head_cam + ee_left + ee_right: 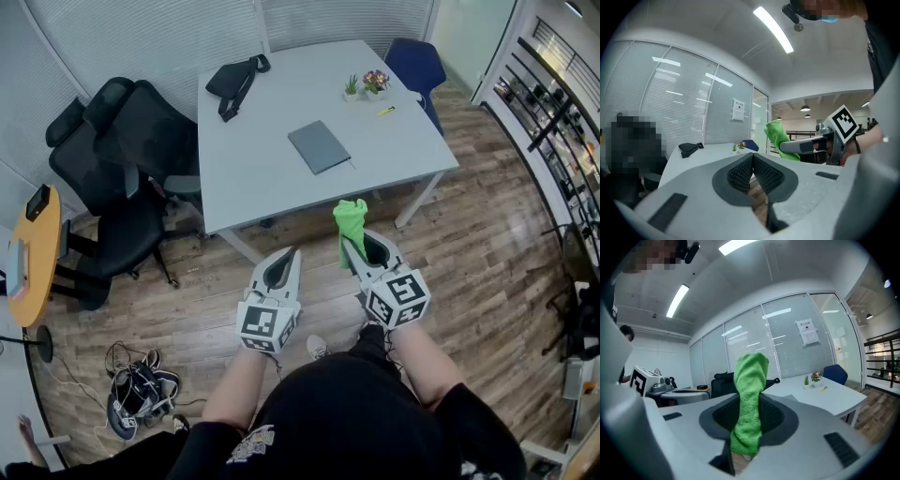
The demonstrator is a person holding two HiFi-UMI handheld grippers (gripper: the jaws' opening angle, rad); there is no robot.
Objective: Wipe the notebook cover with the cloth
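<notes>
Right hand-held gripper [352,246] clamps green cloth [351,225]; left hand-held gripper [292,255] closed, empty. Notebook [319,146] on bench [262,169].

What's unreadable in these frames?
- Flat grey notebook: head view only, too small to show marks on its cover.
- Right gripper view: fuzzy green cloth blocks the centre; notebook not seen there.
- Small yellow item on the white table: head view, too small to identify.
</notes>
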